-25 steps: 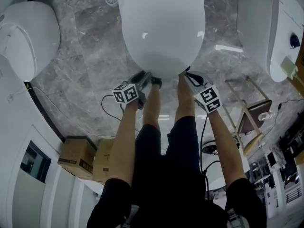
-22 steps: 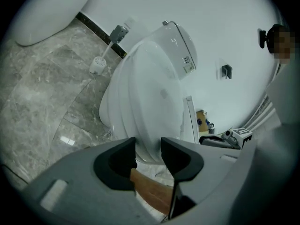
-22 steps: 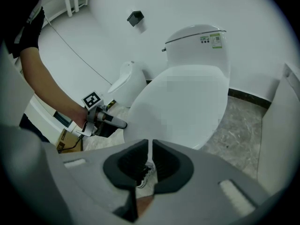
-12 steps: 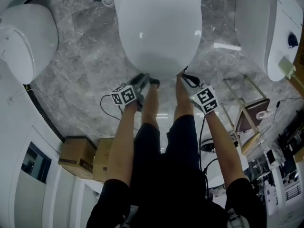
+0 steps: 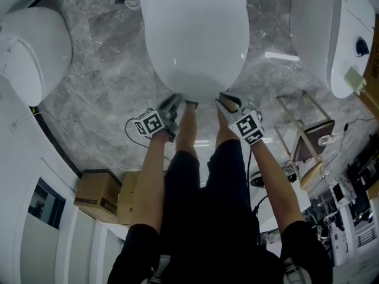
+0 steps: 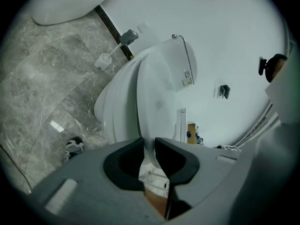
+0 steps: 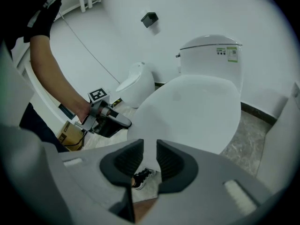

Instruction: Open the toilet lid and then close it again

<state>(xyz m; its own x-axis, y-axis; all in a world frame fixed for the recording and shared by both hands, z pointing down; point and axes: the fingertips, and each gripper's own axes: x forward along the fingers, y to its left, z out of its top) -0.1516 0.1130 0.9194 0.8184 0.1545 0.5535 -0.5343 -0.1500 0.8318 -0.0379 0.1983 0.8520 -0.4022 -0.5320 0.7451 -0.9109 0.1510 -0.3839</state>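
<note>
Right, the toilet lid (image 5: 198,40) is straight ahead of me, w/ its front rim down at both sets of tips. My left hand-held gripper (image 6: 149,146) has just been closing & now pinches that rim, jaws narrow, lid edge betw. the pads. My right hand-held gripper (image 7: 150,151) has just been opening: jaws a little apart, the rim's edge in the gap.

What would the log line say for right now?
step: grasp toilet lid front edge | left gripper: jaws just closed on lid edge | right gripper: jaws just opening, lid edge between them
</note>
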